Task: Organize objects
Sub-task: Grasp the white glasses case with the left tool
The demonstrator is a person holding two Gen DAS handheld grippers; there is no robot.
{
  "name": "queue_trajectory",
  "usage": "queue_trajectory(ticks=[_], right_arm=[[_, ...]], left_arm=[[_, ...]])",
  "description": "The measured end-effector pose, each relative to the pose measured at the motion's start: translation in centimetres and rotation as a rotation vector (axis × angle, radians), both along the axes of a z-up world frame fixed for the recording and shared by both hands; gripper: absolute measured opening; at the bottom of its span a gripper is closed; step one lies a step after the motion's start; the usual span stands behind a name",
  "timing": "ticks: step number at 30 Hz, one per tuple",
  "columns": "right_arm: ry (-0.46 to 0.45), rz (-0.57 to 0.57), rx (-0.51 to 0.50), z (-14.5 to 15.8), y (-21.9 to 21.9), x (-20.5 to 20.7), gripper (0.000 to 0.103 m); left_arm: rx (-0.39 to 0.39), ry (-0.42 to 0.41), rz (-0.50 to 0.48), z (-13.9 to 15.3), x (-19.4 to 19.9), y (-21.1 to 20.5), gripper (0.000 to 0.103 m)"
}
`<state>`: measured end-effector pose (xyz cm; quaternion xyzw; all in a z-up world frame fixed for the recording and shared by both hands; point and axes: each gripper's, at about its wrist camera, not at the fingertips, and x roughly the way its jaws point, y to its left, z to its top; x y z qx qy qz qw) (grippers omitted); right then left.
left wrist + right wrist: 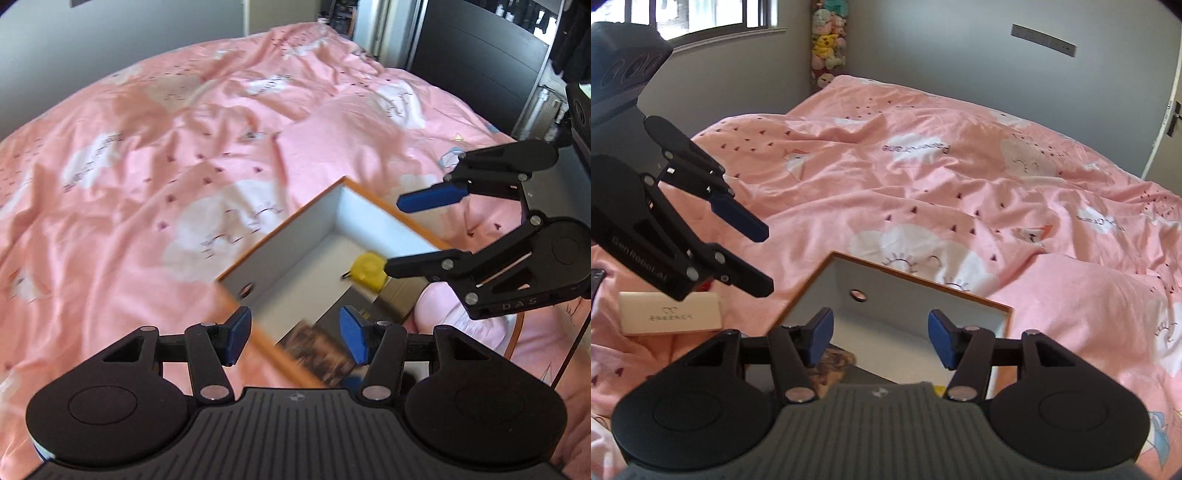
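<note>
Orange-edged and white inside, the open box [295, 254] lies on the pink bedspread [147, 184] of the bed, set cornerwise to both cameras. In the left wrist view its far corner points up and away, and its long axis runs from lower left to upper right. A round hole [857, 295] shows in one inner wall. Inside, near the right wall, sits a small yellow object [366, 271] with a dark metal loop at its left end; its shape is too blurred to say which way it points. A dark patterned item [317, 347] lies in the near part of the box, partly hidden.

Left tongs [295, 336] stand spread wide, holding nothing. Their left blue pad is just beside the near orange rim, and their right pad hangs over the box interior; whether either touches the box I cannot tell.

Right tongs [881, 338] are spread wide as well and grip nothing. In the left wrist view their lower black finger reaches to the yellow object, the tip at its right edge, touching or nearly so, while the upper blue finger [430, 197] hangs above the far rim.

On the bedspread to the left of the box, under the left tongs in the right wrist view, rests a cream card box [670, 314] with printed marks.
</note>
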<state>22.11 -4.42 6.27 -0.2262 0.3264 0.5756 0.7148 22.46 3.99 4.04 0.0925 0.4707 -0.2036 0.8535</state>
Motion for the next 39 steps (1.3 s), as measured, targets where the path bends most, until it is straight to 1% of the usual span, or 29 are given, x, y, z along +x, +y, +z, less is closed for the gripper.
queue_trajectory(ticks=[3,5,9,11,12,14,15,17,19,22,25,27,29,32,36,37,39], right_arm=[[0.032,0.071,0.017,0.0,1.7,-3.4,0.059],[0.047,0.126,0.02,-0.4,3.2,-5.6,0.058],[0.066,0.212,-0.005,-1.9,6.3,-9.3,0.058],[0.065,0.253,-0.032,-2.9,7.7,-10.7,0.058],[0.061,0.27,-0.048,-3.4,8.4,-11.3,0.058],[0.049,0.293,-0.086,-4.5,9.5,-12.2,0.058],[0.047,0.297,-0.102,-5.0,9.8,-12.5,0.058],[0.052,0.304,-0.127,-5.8,10.4,-12.7,0.058],[0.047,0.307,-0.147,-6.4,10.6,-12.7,0.058],[0.038,0.305,-0.169,-7.1,10.7,-12.5,0.058],[0.041,0.292,-0.186,-7.8,10.7,-11.9,0.059],[0.046,0.277,-0.191,-8.1,10.8,-11.5,0.059],[0.054,0.266,-0.191,-8.4,10.8,-11.2,0.059],[0.058,0.266,-0.197,-8.7,10.8,-11.1,0.059],[0.06,0.265,-0.204,-9.1,11.0,-11.1,0.059],[0.061,0.264,-0.205,-9.1,11.1,-11.1,0.059],[0.061,0.263,-0.204,-9.2,11.1,-11.1,0.059]], left_arm=[[0.08,0.018,0.036,0.6,-2.0,2.5,0.064],[0.139,0.056,0.06,0.3,-3.4,3.9,0.064],[0.224,0.155,0.08,-1.7,-5.2,5.8,0.064],[0.28,0.207,0.066,-3.1,-5.6,6.0,0.064],[0.32,0.235,0.051,-3.9,-5.7,5.9,0.064],[0.38,0.265,0.029,-5.1,-5.7,5.7,0.065],[0.391,0.273,0.018,-5.7,-5.4,5.6,0.066],[0.395,0.308,-0.014,-6.9,-4.8,5.5,0.075],[0.424,0.334,-0.047,-8.1,-4.3,5.2,0.075],[0.484,0.344,-0.087,-9.8,-4.1,4.6,0.077],[0.536,0.371,-0.086,-11.3,-4.0,4.2,0.079],[0.541,0.406,-0.088,-12.1,-3.9,4.1,0.083],[0.54,0.431,-0.081,-12.7,-3.6,4.1,0.084],[0.562,0.429,-0.09,-13.5,-3.5,3.9,0.084],[0.566,0.44,-0.068,-14.2,-3.2,3.9,0.083],[0.574,0.435,-0.06,-14.4,-3.1,3.9,0.081],[0.579,0.437,-0.053,-14.5,-3.1,4.0,0.079]])
